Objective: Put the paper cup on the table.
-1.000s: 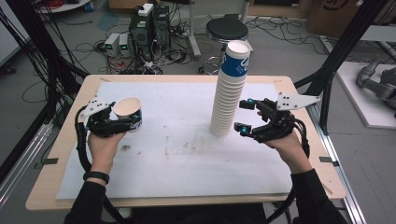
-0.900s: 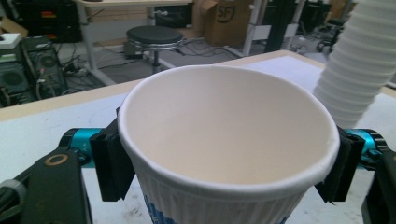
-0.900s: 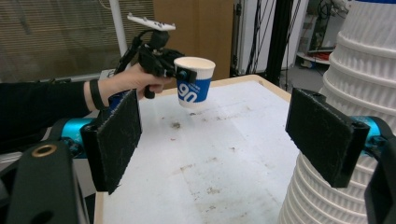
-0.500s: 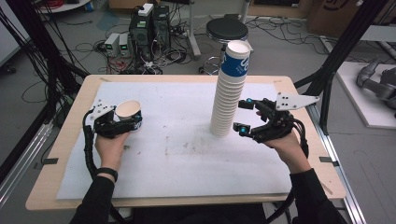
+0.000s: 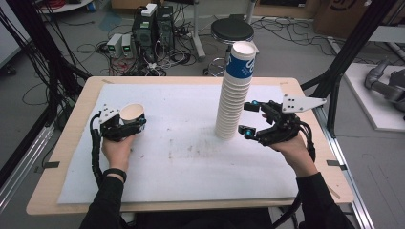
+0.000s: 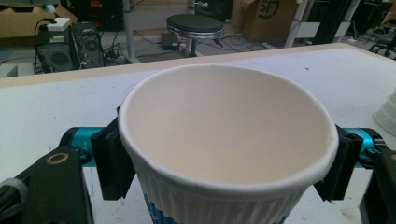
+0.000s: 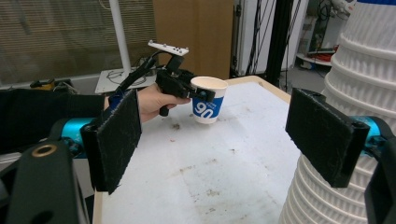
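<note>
at the left of the surface [image 5: 191,95] our left tongs [image 5: 125,128] are clamped on a single paper cup [image 5: 132,114], one pad on each side just under its rim. the cup is upright, mouth up and empty, blue print on its ribbed side. in the right gripper view it seems to sit on or just above the white sheet [image 5: 181,157]; we cannot tell which.

toward the right stands the tall stack of cups [image 5: 234,95], white-ribbed with a blue-printed cup on top, well apart from the single cup. our right tongs [image 5: 249,118] are spread wide and empty just beside the lower part of the stack, one pad close to its wall, not gripping.

we judge that one cup is off the stack and is being set down at the left. what is left is to let it go there, then close the right tongs on the stack to steady it or take the next cup.
</note>
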Available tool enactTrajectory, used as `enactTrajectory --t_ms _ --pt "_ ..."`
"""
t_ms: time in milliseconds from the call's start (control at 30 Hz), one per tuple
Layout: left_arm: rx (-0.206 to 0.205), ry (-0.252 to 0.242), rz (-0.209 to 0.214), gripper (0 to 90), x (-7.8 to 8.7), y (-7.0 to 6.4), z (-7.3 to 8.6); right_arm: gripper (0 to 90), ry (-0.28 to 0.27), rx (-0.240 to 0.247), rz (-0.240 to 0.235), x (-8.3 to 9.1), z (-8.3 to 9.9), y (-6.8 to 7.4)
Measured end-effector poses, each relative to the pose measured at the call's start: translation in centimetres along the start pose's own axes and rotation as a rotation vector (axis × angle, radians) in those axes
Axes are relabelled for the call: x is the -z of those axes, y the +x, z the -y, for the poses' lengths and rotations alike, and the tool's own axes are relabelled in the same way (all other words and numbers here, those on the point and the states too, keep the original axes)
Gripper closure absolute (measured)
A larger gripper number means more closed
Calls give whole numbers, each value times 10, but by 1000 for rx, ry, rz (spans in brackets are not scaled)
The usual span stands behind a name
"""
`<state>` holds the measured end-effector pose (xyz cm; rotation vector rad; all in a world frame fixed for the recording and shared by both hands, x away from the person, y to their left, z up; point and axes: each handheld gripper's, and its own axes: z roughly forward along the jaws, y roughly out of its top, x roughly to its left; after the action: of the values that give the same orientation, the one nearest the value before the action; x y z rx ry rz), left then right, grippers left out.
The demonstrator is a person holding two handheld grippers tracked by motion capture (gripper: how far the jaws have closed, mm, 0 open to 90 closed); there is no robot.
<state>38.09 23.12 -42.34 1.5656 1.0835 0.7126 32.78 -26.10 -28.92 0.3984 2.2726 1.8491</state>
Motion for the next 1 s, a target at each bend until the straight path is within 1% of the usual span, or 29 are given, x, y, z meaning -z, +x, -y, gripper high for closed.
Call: enactTrajectory --t_ms 100,267,467,633,767,1000 --pt "-3 16 -8 228 -3 1 3 187 -3 -1 0 0 0 0" --pt "5 19 -19 228 -6 4 6 187 -3 -2 3 0 0 0" --pt "5 44 -13 222 -8 4 8 186 -9 0 7 1 0 -1" --pt "8 40 -6 217 -9 5 9 187 -10 0 8 2 0 -1" --pt "7 50 -1 199 -8 5 9 187 -10 -5 8 2 0 -1" --pt "21 63 12 179 -8 5 10 187 -19 1 10 2 0 -1"
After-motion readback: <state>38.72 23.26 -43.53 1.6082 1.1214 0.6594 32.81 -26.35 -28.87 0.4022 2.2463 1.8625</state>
